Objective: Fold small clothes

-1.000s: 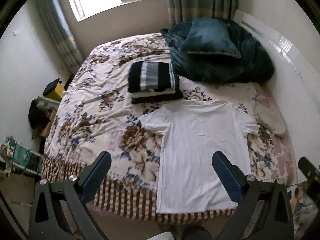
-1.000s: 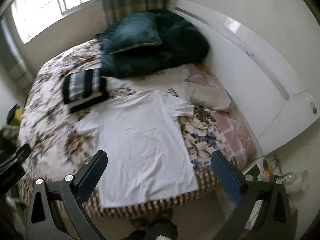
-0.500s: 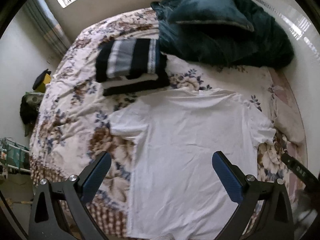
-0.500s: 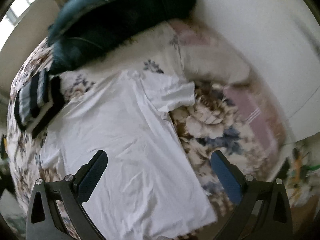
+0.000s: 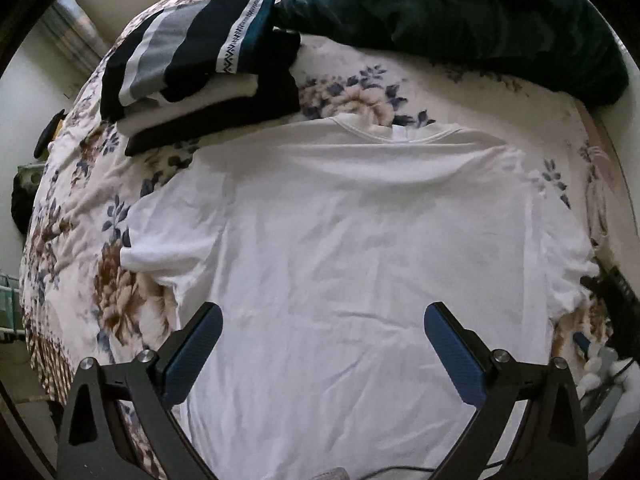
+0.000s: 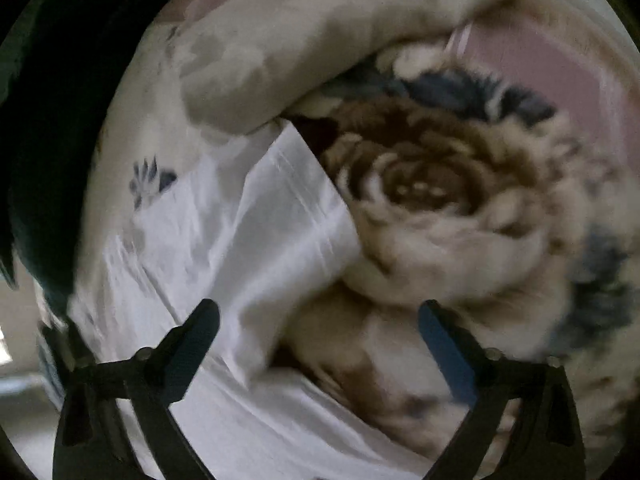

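Observation:
A white T-shirt [image 5: 360, 232] lies flat on the floral bedspread [image 5: 80, 200], collar toward the far side. My left gripper [image 5: 322, 338] is open and empty, hovering over the shirt's lower middle. My right gripper [image 6: 318, 332] is open and empty, close above the shirt's right sleeve [image 6: 248, 224]; its left finger is over the sleeve and its right finger over the bedspread [image 6: 440, 200]. The right wrist view is blurred. The right gripper's tool shows at the shirt's right sleeve in the left wrist view [image 5: 612, 292].
A stack of folded dark and striped clothes [image 5: 200, 64] sits beyond the shirt at left. A dark teal duvet [image 5: 460, 12] lies at the head of the bed. A pale pillow [image 6: 320, 40] lies just beyond the sleeve.
Both grippers have moved in and down toward the shirt. The right one has closed in on the right sleeve. Both stay open.

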